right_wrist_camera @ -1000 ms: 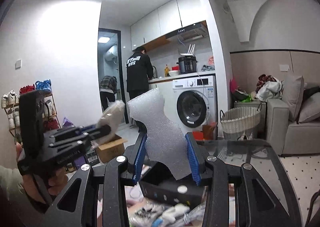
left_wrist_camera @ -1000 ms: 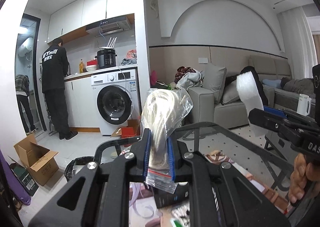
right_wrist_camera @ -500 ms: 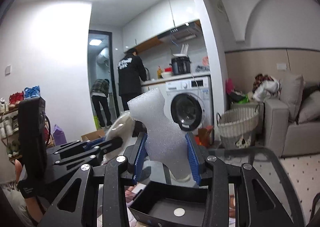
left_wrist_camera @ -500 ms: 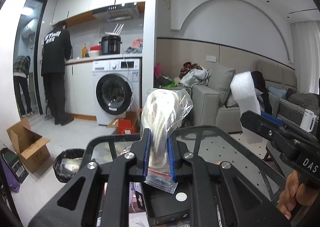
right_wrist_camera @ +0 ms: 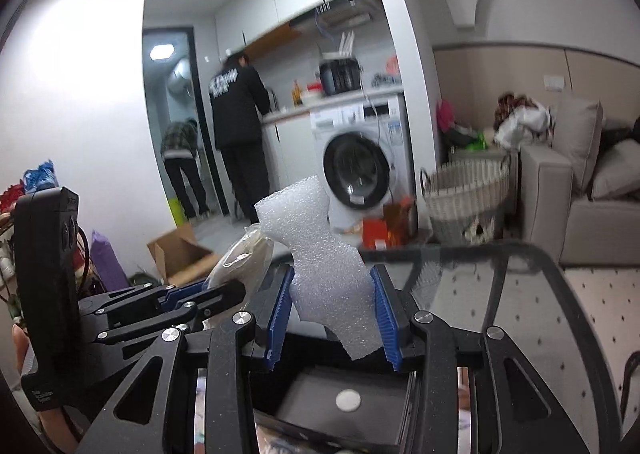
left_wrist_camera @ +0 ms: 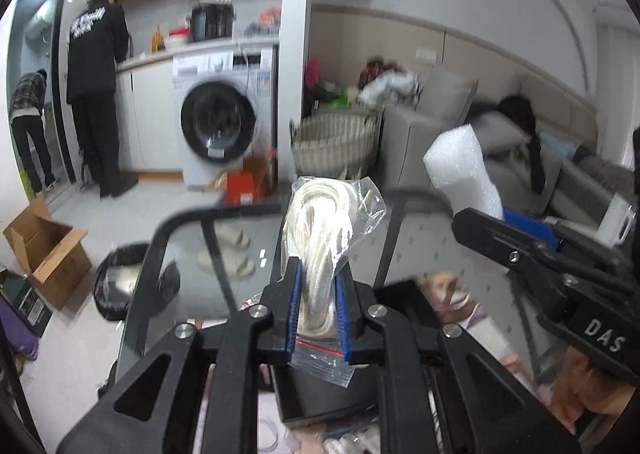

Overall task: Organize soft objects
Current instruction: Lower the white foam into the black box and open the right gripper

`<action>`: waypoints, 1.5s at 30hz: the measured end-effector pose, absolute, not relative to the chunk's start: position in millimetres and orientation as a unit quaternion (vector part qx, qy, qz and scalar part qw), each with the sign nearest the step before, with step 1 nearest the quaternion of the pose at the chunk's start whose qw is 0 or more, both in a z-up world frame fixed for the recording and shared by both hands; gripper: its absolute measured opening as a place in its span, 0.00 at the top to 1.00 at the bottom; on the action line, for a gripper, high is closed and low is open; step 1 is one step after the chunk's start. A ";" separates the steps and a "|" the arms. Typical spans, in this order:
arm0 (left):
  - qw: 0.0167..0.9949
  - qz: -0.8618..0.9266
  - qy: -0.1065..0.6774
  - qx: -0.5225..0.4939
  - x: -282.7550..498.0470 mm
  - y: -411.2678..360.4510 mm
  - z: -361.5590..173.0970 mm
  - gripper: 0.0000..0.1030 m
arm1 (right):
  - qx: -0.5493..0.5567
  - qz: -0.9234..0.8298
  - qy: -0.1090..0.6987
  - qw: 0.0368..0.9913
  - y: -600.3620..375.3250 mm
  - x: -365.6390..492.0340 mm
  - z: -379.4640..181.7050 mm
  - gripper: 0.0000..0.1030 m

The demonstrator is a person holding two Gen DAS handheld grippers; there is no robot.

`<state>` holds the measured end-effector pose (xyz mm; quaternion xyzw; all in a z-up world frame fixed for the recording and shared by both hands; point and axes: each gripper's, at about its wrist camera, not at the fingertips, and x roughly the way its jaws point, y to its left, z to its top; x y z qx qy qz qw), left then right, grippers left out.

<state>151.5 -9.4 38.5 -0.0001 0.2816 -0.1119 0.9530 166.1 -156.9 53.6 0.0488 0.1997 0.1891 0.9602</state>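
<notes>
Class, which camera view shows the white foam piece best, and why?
The right wrist view: the foam piece fills the centre, clamped between the right gripper pads. The left wrist view shows it only from the side, at the right, its lower end hidden behind that gripper.

A glass table (left_wrist_camera: 224, 250) with a black frame is seen below. An open black box (right_wrist_camera: 320, 402) with a round white disc (right_wrist_camera: 348, 400) inside is set on it, among blurred clutter. Beyond, a cardboard box (left_wrist_camera: 44, 250) and a wicker basket (right_wrist_camera: 466, 199) are stood on the floor (left_wrist_camera: 80, 334).
</notes>
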 end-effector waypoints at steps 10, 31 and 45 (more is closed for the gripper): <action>0.911 -0.126 0.392 0.015 171.6 -31.8 -8.3 0.87 | 0.055 0.179 0.358 0.915 -148.4 211.6 -11.9 0.62; 0.865 -0.116 0.488 0.001 174.7 -32.7 -45.3 0.84 | 0.045 0.175 0.481 0.858 -154.8 229.5 -79.7 0.60; 0.876 -0.121 0.467 -0.007 152.6 -14.2 -13.1 0.49 | 0.062 0.200 0.465 0.860 -164.9 207.3 -44.6 0.51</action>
